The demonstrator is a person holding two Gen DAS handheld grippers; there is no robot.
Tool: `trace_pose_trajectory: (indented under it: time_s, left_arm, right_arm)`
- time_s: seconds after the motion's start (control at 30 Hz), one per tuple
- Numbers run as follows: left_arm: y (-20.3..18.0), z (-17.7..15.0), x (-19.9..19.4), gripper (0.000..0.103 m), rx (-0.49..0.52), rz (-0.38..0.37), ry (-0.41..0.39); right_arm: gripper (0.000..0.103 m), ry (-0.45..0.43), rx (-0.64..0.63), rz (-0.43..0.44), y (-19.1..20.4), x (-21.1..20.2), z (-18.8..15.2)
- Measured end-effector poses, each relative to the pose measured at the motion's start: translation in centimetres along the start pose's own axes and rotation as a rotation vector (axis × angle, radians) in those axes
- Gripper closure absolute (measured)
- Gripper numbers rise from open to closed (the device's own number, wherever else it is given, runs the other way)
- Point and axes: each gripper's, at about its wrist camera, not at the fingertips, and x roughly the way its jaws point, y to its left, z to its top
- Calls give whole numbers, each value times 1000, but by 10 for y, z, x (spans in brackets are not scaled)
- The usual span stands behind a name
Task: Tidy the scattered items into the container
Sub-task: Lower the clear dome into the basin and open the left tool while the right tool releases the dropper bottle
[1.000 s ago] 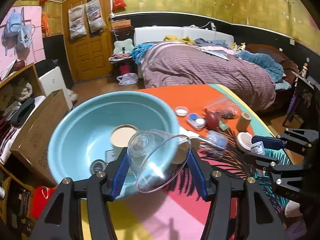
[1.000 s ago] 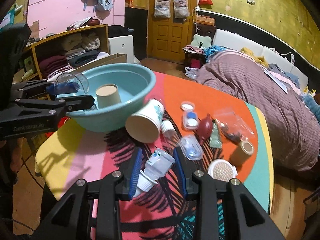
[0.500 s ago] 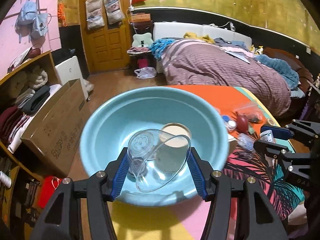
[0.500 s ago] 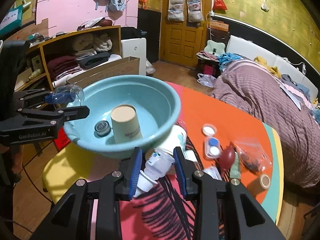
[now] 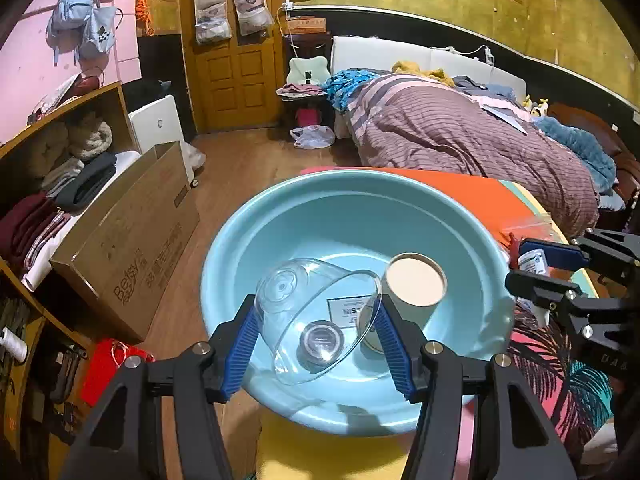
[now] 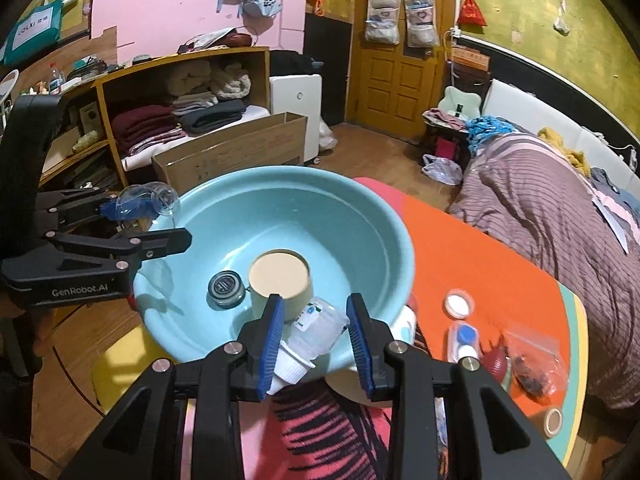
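Over the near rim of a light blue basin, the left tongs are clenched on a clear glass bowl, tipped on its side with its mouth turned toward the camera and held above the basin's inside. At the right, the right tongs grasp a small clear bottle with a white cap, the cap end pointing down and toward the camera, the bottle poised over the basin's near edge. Inside the basin stand an upturned paper cup and, just to its left, a small round dark tin; a white label card lies on the basin floor, seen through the glass.

The basin sits at the left end of a counter covered in a bright orange, pink and yellow cloth. To the right of the basin, well apart from it, lie a white round lid, a contact lens case with a blue cap, a dark red bulb-shaped object, a clear zip bag and a roll of tape near the counter's right edge. Another paper cup, on its side, touches the basin's right wall behind the right tongs.

Beyond the counter are a cardboard box on the floor and a bed with a striped cover.
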Motion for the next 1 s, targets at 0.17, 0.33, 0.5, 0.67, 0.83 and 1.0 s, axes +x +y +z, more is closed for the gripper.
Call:
trace_pose_trajectory:
  time_s: [0.17, 0.33, 0.5, 0.67, 0.83, 1.0]
  left_arm:
    - [5, 2, 11, 41, -8, -4, 19]
    - [6, 2, 21, 41, -2, -13, 36]
    - [9, 2, 31, 41, -6, -19, 51]
    - [14, 2, 39, 41, -11, -23, 66]
    - [13, 3, 45, 41, -1, -33, 76]
    - [13, 3, 51, 41, 4, -37, 87]
  right_arm:
    - [68, 22, -6, 63, 8, 16, 8]
    - [68, 51, -14, 104, 18, 32, 8]
    - [68, 80, -16, 125, 20, 48, 9]
    - [68, 101, -15, 137, 21, 62, 8]
    - [68, 93, -18, 140, 20, 69, 13]
    - [69, 84, -24, 128, 19, 74, 18]
